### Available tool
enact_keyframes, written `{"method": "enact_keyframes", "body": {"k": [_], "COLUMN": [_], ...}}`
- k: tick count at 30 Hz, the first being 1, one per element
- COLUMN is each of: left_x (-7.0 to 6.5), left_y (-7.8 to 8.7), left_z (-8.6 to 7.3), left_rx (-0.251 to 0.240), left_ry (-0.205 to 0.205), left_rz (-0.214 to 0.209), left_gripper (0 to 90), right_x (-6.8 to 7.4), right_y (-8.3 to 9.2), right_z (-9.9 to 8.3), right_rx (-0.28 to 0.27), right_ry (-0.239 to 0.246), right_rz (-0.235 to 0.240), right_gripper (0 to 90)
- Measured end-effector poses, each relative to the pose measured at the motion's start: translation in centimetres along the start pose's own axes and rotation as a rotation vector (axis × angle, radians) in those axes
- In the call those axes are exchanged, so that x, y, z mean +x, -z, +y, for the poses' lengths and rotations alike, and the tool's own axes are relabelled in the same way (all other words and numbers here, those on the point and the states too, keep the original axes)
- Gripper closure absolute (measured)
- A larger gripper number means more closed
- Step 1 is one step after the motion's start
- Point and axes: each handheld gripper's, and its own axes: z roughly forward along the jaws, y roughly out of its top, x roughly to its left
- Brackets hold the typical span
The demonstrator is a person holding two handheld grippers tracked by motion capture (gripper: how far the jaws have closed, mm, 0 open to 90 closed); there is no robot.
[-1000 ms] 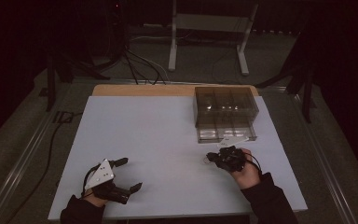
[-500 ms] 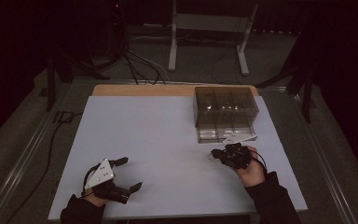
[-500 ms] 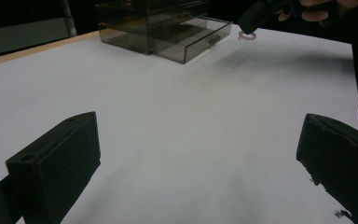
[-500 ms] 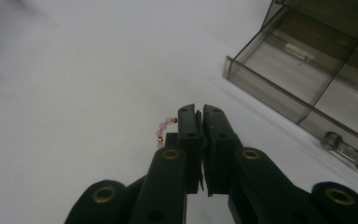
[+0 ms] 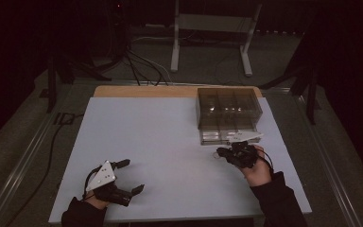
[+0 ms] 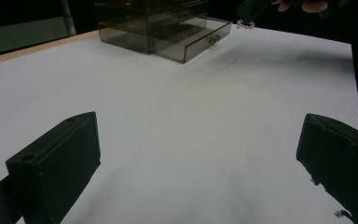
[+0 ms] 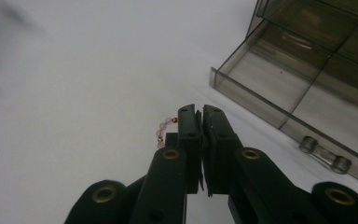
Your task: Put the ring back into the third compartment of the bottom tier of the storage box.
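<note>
A smoked clear drawer box [image 5: 228, 106] stands at the table's far right, its bottom drawer [image 5: 224, 136] pulled out toward me. Just in front of that drawer my right gripper [image 5: 220, 153] is shut on a string of pink beads [image 7: 163, 130], which hangs from the left side of its closed jaws [image 7: 199, 112]. The open drawer [image 7: 303, 98] with its clear handle lies to the right of those jaws. My left gripper [image 5: 131, 176] rests near the front left of the white table [image 5: 160, 127], open with nothing between its fingers [image 6: 65, 154].
The left gripper view shows the drawer box [image 6: 163, 28] far ahead, with the other hand and the beads [image 6: 244, 23] beside it. A wooden strip [image 5: 142, 91] edges the table's far side. Cables and a metal stand [image 5: 208, 42] are on the floor behind.
My right gripper has edged a little closer to the open drawer, still shut on the beads. The left gripper has not moved.
</note>
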Motion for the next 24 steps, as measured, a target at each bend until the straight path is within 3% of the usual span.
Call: {"method": "enact_keyframes", "body": {"k": [24], "left_x": [0.0], "left_y": [0.0], "left_z": [0.0], "left_rx": [0.002], "left_ry": [-0.004], "left_rz": [-0.001], "left_gripper": [0.6], "right_x": [-1.3], "right_y": [1.6], "right_z": [0.6], "right_rx": [-0.029], "right_ry": [-0.025], "right_rz": [-0.037], "right_gripper": [86.4]}}
